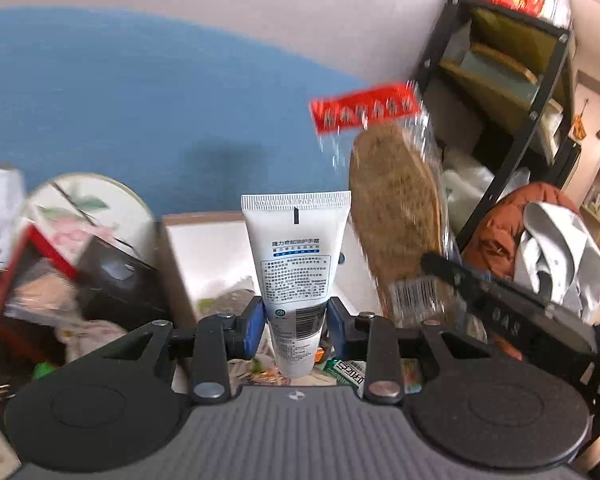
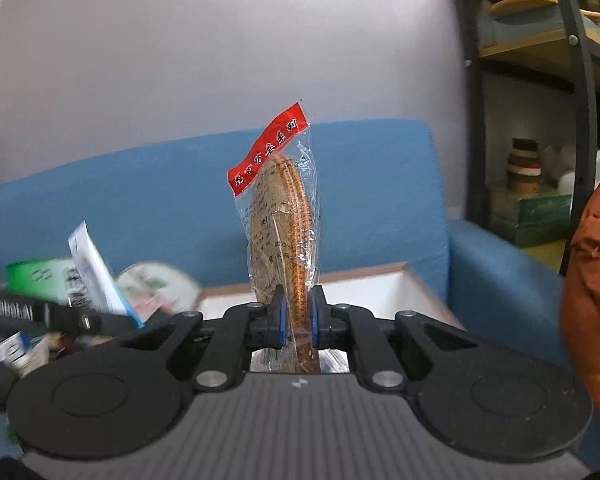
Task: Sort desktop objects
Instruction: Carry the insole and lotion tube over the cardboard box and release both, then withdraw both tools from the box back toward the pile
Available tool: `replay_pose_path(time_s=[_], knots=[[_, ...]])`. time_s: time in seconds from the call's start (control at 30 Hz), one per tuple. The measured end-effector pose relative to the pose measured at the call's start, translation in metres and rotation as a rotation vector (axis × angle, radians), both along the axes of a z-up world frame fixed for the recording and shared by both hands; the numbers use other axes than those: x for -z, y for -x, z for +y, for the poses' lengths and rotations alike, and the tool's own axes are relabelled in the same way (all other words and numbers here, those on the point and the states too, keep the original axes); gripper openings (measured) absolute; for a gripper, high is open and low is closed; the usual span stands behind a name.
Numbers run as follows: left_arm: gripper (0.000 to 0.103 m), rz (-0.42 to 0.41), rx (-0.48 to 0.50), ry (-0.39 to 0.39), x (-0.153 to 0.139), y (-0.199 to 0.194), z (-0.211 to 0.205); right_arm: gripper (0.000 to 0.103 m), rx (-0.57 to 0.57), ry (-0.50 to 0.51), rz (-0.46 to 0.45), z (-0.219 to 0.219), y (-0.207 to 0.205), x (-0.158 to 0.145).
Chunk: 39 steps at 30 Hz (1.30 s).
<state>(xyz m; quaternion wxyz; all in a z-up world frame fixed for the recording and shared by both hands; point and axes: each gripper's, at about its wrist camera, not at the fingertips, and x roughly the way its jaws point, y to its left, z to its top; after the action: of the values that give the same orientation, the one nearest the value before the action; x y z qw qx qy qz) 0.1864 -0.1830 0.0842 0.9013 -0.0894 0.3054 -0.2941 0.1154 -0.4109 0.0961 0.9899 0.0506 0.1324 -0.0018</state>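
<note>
The left tongs (image 1: 296, 320) are clenched on a white cream tube (image 1: 296, 256), held upright with its crimped end up, above the white open box (image 1: 204, 240) whose brown rim runs just behind it. The right tongs (image 2: 298, 316) grasp a bagged pair of insoles (image 2: 280, 232) edge-on, also upright over that box (image 2: 380, 292). A blue sofa back (image 2: 140, 208) stands behind, a black shelf frame (image 1: 512, 128) to the right, and clutter crowds the box's left edge.

left clutter (image 1: 40, 280) blurred; shelf (image 1: 512, 60) cut off; tube (image 2: 96, 272) blurred
</note>
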Motion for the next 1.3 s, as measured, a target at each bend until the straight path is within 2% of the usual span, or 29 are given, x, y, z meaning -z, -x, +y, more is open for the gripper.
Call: replay_pose_path(time_s=[0.1, 0.2, 0.3, 0.43, 0.47, 0.5, 0.53, 0.57, 0.6, 0.73, 0.77, 0.8, 0.87, 1.3], knots=[[0.035, 0.043, 0.023, -0.059, 0.014, -0.023, -0.025, 0.009, 0.036, -0.006, -0.003, -0.017, -0.026, 0.011], [0.035, 0.076, 0.031, -0.134, 0.029, -0.041, -0.048, 0.009, 0.048, -0.057, 0.05, -0.032, -0.057, 0.032], [0.036, 0.116, 0.026, -0.167, 0.047, -0.058, -0.063, 0.009, 0.064, -0.085, 0.157, -0.04, -0.084, 0.058], [0.036, 0.144, 0.009, -0.194, 0.069, -0.069, -0.075, 0.011, 0.091, -0.029, 0.361, -0.04, -0.113, 0.094], [0.041, 0.139, 0.005, -0.2, 0.072, -0.071, -0.077, 0.015, 0.103, -0.008, 0.379, -0.04, -0.116, 0.098], [0.054, 0.138, 0.005, -0.209, 0.075, -0.072, -0.079, 0.017, 0.12, 0.011, 0.393, -0.041, -0.119, 0.102], [0.06, 0.14, 0.006, -0.211, 0.076, -0.072, -0.079, 0.019, 0.132, 0.019, 0.404, -0.042, -0.121, 0.104], [0.066, 0.132, 0.028, -0.198, 0.077, -0.071, -0.08, 0.026, 0.137, 0.019, 0.406, -0.043, -0.12, 0.105], [0.072, 0.128, 0.044, -0.19, 0.077, -0.071, -0.08, 0.04, 0.135, 0.015, 0.406, -0.046, -0.119, 0.106], [0.078, 0.099, 0.063, -0.18, 0.074, -0.064, -0.078, 0.054, 0.155, 0.014, 0.365, -0.051, -0.112, 0.102], [0.079, 0.09, 0.065, -0.176, 0.073, -0.061, -0.075, 0.062, 0.154, 0.011, 0.357, -0.047, -0.106, 0.101], [0.083, 0.082, 0.064, -0.17, 0.071, -0.06, -0.072, 0.076, 0.153, 0.009, 0.343, -0.046, -0.099, 0.095], [0.092, 0.069, 0.046, -0.16, 0.068, -0.057, -0.066, 0.084, 0.174, 0.031, 0.323, -0.043, -0.093, 0.092], [0.093, 0.09, -0.004, -0.151, 0.056, -0.04, -0.047, 0.089, 0.145, 0.079, 0.326, -0.029, -0.077, 0.074]])
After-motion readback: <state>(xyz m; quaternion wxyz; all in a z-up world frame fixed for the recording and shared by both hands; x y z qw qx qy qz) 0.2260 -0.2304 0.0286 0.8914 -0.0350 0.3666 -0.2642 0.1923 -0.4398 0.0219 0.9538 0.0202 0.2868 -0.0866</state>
